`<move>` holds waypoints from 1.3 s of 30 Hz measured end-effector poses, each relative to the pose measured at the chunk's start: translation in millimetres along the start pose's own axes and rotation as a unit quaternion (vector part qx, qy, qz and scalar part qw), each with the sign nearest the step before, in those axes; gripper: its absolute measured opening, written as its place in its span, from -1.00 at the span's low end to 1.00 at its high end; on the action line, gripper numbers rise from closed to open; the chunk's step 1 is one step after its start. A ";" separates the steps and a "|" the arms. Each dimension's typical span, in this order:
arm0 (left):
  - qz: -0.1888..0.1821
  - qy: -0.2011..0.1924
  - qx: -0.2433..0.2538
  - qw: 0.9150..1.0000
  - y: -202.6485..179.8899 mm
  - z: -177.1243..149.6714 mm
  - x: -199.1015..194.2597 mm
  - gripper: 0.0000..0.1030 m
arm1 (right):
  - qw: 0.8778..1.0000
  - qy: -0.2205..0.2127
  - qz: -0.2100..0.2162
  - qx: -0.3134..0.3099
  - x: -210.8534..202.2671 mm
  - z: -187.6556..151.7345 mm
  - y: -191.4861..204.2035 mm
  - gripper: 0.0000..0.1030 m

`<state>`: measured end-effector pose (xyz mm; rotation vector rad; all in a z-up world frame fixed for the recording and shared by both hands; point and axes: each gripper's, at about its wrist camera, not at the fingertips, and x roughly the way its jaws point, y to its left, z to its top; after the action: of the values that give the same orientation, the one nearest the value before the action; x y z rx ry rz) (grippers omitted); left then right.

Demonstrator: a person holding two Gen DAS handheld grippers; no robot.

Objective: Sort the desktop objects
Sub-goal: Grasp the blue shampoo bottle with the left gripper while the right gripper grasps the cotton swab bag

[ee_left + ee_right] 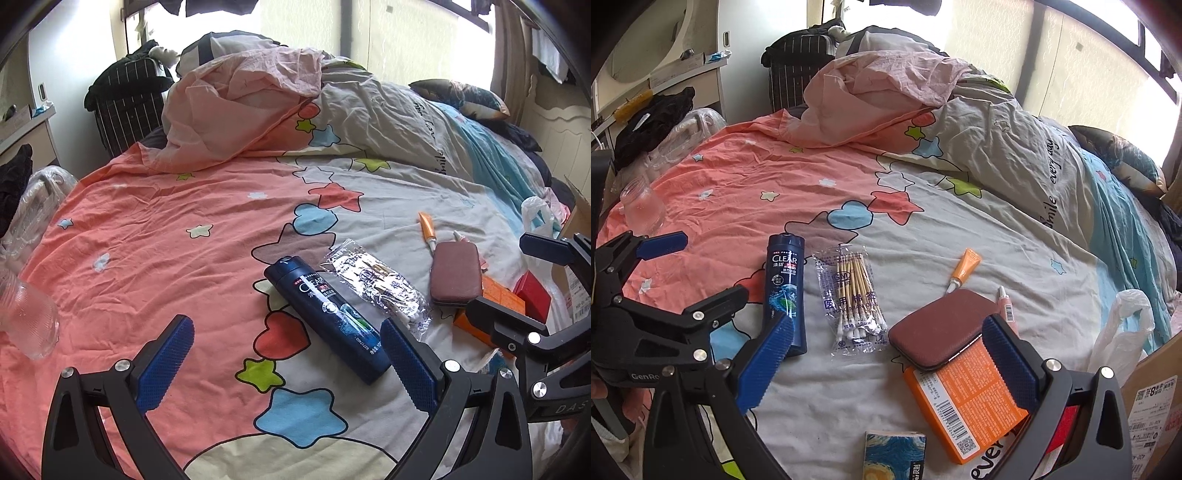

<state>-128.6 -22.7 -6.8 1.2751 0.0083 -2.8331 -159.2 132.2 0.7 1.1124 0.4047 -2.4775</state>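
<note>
The shampoo bottle (327, 318) lies flat on the bedspread (155, 229), cap away, long axis slanting between the spread, empty fingers of the left gripper (284, 365), nearer it than the right gripper (890, 369), also spread and empty.

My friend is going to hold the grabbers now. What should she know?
Left gripper: open, holding nothing, above the blanket by the shampoo bottle.
Right gripper: open, holding nothing, above the bag of cotton swabs and the brown case.
The brown case lies partly on the orange box. An orange tube and a pink tube lie past the case. A painted box sits at the near edge, a clear jar far to the left.
Done: nothing looks sorted.
Left: group all of it.
</note>
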 end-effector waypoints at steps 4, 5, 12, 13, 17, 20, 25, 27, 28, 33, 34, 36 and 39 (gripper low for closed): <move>0.001 -0.011 0.003 1.000 -1.5 0.0 -13.8 1.00 | 1.000 -0.009 -0.006 0.002 -12.4 0.5 2.6 0.99; 0.002 -0.013 0.004 1.000 -1.8 0.1 -16.6 1.00 | 1.000 -0.010 -0.008 0.001 -14.9 0.5 3.4 0.99; 0.003 -0.023 0.006 1.000 -4.0 -1.4 -32.5 1.00 | 1.000 -0.020 -0.020 -0.005 -29.3 -0.3 3.5 0.99; 0.006 -0.026 0.010 1.000 -5.3 -1.5 -35.1 1.00 | 1.000 -0.022 -0.020 -0.005 -31.6 -0.9 2.7 0.99; 0.015 -0.036 0.021 0.999 -8.1 -2.8 -42.5 1.00 | 0.999 -0.028 -0.028 -0.005 -39.3 -4.6 -1.0 0.99; 0.016 -0.036 0.022 0.999 -8.5 -3.3 -42.9 1.00 | 0.999 -0.027 -0.028 0.003 -39.7 -5.4 -5.8 0.99; 0.017 -0.025 0.025 0.999 -10.2 -3.4 -34.4 1.00 | 0.999 -0.021 -0.029 0.005 -35.2 -4.4 -8.3 0.99; 0.015 -0.014 0.023 1.000 -10.4 -3.5 -26.3 1.00 | 1.000 -0.017 -0.026 0.005 -31.2 -3.4 -8.6 0.99; 0.015 -0.007 0.021 1.000 -10.1 -3.6 -21.4 1.00 | 1.000 -0.014 -0.024 0.005 -28.3 -2.6 -8.8 0.99; 0.012 0.027 0.008 1.000 -9.9 -2.7 3.7 1.00 | 1.000 0.004 -0.006 0.007 -8.3 0.5 -11.3 0.99; 0.009 0.031 0.004 0.999 -10.1 -2.9 7.7 1.00 | 1.000 0.010 -0.001 0.007 -3.5 1.6 -12.2 0.99; 0.005 0.040 0.000 0.999 -11.2 -3.1 15.0 1.00 | 1.000 0.017 0.007 0.008 4.8 3.9 -13.9 0.99; 0.004 0.050 -0.002 0.999 -13.6 -3.2 25.1 1.00 | 1.000 0.025 0.018 0.003 14.9 8.2 -14.8 0.99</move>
<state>-143.4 -9.7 -27.9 1.4119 0.0123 -2.7584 -180.4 138.3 -3.9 1.1747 0.3889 -2.4257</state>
